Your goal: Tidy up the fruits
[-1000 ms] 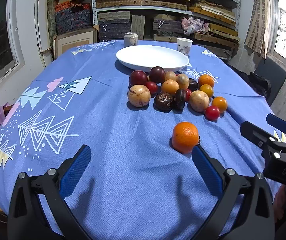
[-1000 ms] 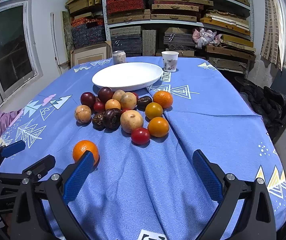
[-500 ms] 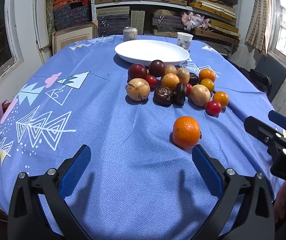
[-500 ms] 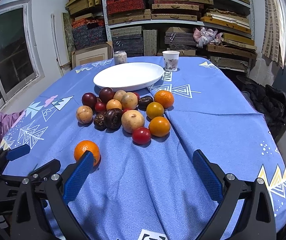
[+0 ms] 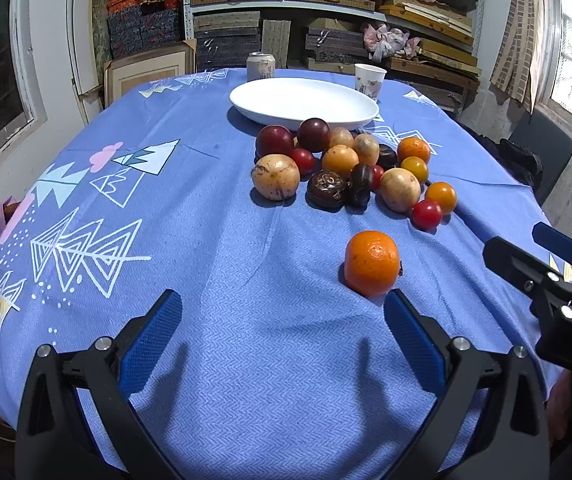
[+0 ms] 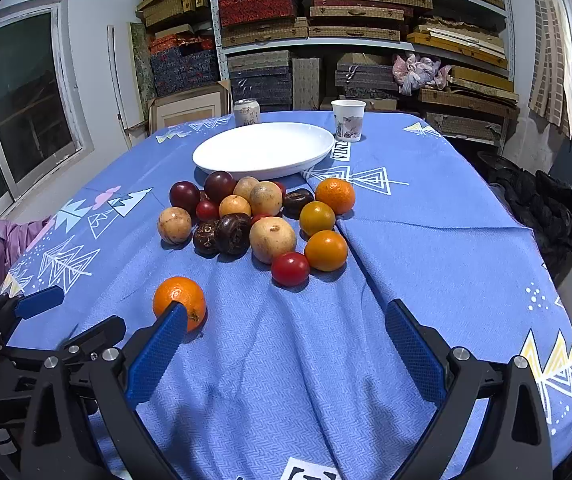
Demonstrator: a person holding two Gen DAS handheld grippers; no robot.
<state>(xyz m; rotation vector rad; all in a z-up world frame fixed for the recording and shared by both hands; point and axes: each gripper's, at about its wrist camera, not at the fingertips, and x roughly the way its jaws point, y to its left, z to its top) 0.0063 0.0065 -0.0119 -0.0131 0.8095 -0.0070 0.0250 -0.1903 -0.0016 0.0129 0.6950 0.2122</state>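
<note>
A pile of several fruits [image 5: 345, 172] lies on the blue tablecloth in front of an empty white plate [image 5: 303, 102]. One orange [image 5: 371, 262] sits alone, nearer to me; it also shows in the right wrist view [image 6: 180, 300]. My left gripper [image 5: 282, 336] is open and empty, low over the cloth, the orange just beyond its right finger. My right gripper [image 6: 286, 340] is open and empty, the orange just behind its left fingertip. The pile [image 6: 262, 220] and plate [image 6: 264, 148] lie ahead of it.
A drink can [image 5: 260, 66] and a paper cup [image 5: 369, 80] stand behind the plate. The right gripper shows at the right edge of the left wrist view [image 5: 545, 272]. Shelves with boxes fill the back wall. A dark chair [image 5: 541, 160] stands by the table's right side.
Both views have shifted slightly: the left gripper has tilted so the fruit and orange sit a little lower in view. Both grippers stay open. No fruit has moved.
</note>
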